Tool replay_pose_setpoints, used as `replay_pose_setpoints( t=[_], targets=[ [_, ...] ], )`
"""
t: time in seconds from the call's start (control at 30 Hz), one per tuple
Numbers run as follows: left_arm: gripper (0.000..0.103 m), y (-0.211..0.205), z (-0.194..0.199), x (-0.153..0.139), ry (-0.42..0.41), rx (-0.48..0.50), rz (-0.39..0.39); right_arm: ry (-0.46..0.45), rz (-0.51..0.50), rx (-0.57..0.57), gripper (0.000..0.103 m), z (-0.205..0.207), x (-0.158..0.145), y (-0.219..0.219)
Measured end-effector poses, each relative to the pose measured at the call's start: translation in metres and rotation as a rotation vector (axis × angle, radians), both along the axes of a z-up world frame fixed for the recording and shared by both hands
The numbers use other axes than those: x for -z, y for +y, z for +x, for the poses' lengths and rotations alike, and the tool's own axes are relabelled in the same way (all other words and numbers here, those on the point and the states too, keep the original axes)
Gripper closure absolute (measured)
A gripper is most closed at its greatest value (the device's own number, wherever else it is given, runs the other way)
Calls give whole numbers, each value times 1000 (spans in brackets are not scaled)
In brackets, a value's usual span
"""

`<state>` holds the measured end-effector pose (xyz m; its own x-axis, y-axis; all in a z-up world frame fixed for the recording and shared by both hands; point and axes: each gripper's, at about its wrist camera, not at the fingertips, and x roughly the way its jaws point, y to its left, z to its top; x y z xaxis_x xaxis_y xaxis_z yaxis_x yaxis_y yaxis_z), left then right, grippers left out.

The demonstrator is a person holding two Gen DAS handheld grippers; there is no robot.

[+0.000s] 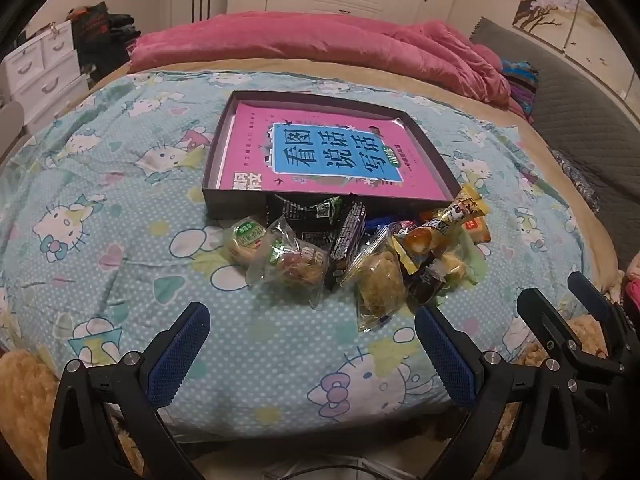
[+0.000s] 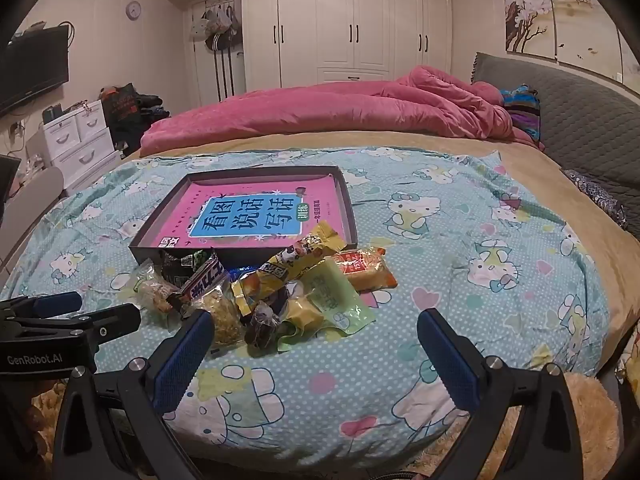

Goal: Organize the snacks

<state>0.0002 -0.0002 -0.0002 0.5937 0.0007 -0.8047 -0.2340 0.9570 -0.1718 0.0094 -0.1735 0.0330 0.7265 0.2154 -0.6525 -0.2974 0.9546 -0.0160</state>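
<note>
A pile of wrapped snacks lies on the Hello Kitty bedsheet, just in front of a shallow dark box lined with a pink book. The pile also shows in the right wrist view, with the box behind it. My left gripper is open and empty, hovering short of the pile. My right gripper is open and empty, near the pile's front edge. The right gripper shows in the left wrist view; the left one shows in the right wrist view.
A pink duvet lies bunched across the far half of the bed. A grey headboard is at the right. White drawers stand left of the bed. A fluffy tan rug lies below the bed's near edge.
</note>
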Motion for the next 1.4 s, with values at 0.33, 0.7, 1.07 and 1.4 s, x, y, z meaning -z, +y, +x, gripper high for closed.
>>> replay_pose_setpoints(
  t=[0.33,0.7,1.07,1.4],
  targets=[
    [1,-2,1,1,3,2,-7,1,1,2,1,0,-1,-1],
    [1,1,0,3,4,-4,8,1,0,2,1,0,-1,0],
    [1,6,2,5,24,-13,26,6,-3,-2,1,1,-2,0],
    [1,21,6,10,17,-45,14,28,-12,-26,1,4,5,8]
  ],
)
